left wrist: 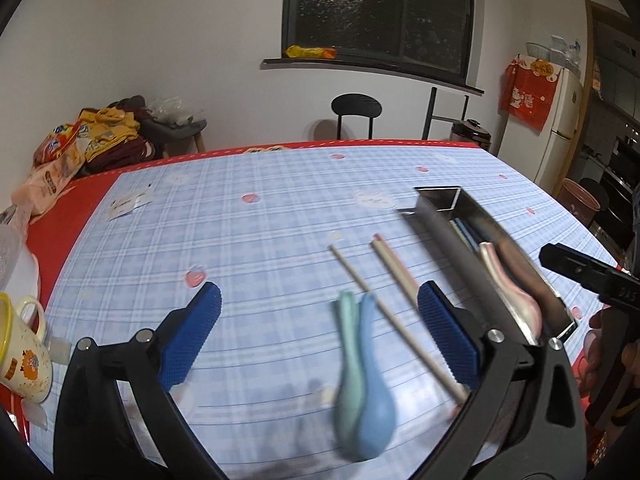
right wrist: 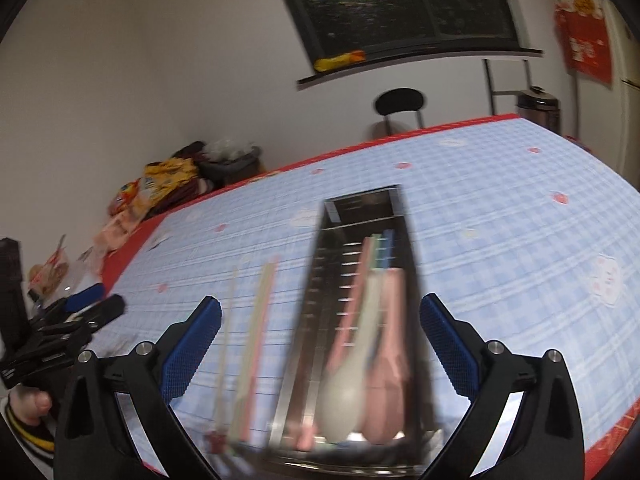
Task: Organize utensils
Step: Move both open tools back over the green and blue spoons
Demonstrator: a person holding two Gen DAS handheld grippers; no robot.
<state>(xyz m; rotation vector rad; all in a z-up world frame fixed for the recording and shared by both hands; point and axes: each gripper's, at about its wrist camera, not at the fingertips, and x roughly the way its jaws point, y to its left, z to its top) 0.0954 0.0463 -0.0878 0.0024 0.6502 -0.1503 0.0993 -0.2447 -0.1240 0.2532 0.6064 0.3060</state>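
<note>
1. The left gripper (left wrist: 320, 328) is spread wide above the tablecloth (left wrist: 260, 240), holding nothing.
2. Two spoons (left wrist: 362, 364), green and blue, lie side by side between its fingers, beside loose chopsticks (left wrist: 394, 312).
3. The right gripper (right wrist: 320, 340) is also spread, empty, over the steel tray (right wrist: 320, 320), which holds spoons and chopsticks.

Wide-open left tool (left wrist: 320, 344) above blue spoon (left wrist: 372, 384); chopsticks (left wrist: 396, 280) beside
</note>
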